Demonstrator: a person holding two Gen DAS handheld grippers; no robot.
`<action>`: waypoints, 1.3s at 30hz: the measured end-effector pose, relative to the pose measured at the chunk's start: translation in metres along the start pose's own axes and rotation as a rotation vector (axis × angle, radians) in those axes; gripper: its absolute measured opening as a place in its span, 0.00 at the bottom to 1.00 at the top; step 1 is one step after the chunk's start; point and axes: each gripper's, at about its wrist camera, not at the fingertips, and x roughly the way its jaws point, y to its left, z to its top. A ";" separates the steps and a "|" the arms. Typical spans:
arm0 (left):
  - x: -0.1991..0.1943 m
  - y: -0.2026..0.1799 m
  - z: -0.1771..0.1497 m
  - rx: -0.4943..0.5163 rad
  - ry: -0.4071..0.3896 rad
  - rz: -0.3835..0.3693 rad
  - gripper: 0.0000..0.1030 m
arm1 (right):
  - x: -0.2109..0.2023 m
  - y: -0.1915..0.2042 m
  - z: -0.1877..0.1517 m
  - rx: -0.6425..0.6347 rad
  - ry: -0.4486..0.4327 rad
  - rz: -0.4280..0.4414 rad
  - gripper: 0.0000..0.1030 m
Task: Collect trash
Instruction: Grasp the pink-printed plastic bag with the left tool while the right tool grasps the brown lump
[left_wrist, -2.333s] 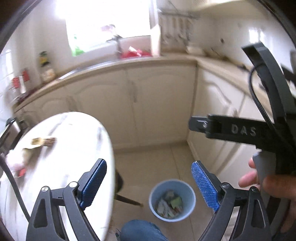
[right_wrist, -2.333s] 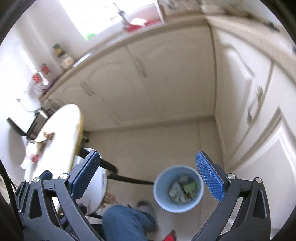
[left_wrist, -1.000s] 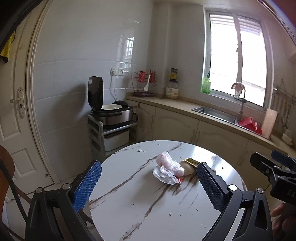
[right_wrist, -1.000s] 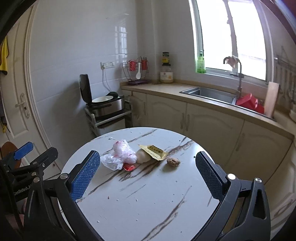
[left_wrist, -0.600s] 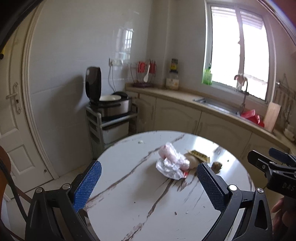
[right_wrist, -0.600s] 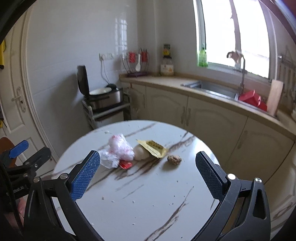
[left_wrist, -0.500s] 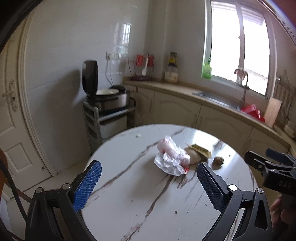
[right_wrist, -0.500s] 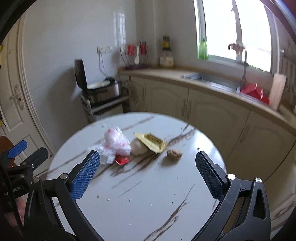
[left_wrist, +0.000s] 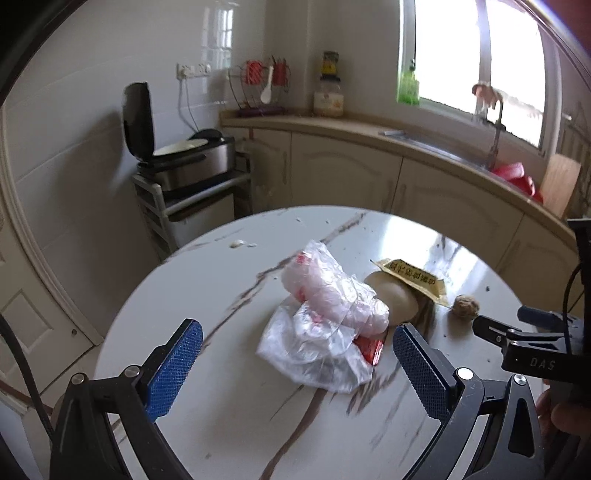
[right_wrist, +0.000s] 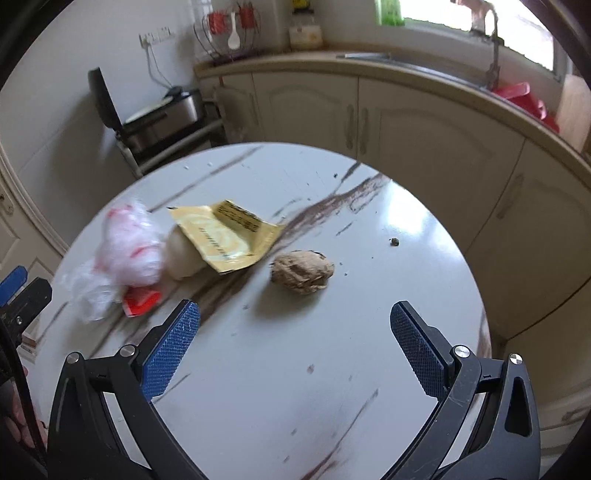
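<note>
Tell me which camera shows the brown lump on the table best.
The right wrist view. The brown lump lies near the picture's centre, large, unobstructed, ahead of the open right gripper. In the left wrist view the lump is small, far to the right, beyond the yellow wrapper.

A round white marble table (left_wrist: 207, 295) with brown veins stands in a kitchen with glossy white tiled walls (left_wrist: 92, 110). Cream cabinets (right_wrist: 306, 107) under a beige countertop (left_wrist: 332, 127) curve around the corner. Daylight pours through the window (left_wrist: 476, 55) above the sink (right_wrist: 424, 70). A rice cooker (left_wrist: 184, 155), lid open, sits on a metal rack (left_wrist: 184, 210).
</note>
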 end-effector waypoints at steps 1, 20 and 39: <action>0.008 -0.001 0.004 0.006 0.007 0.001 0.99 | 0.005 -0.001 0.001 -0.002 0.007 -0.005 1.00; 0.144 0.004 0.070 -0.034 0.151 -0.112 0.51 | 0.049 0.004 0.017 -0.113 0.045 -0.010 0.44; 0.085 0.041 0.047 -0.006 0.069 -0.158 0.27 | 0.003 -0.006 -0.005 -0.030 0.002 0.075 0.43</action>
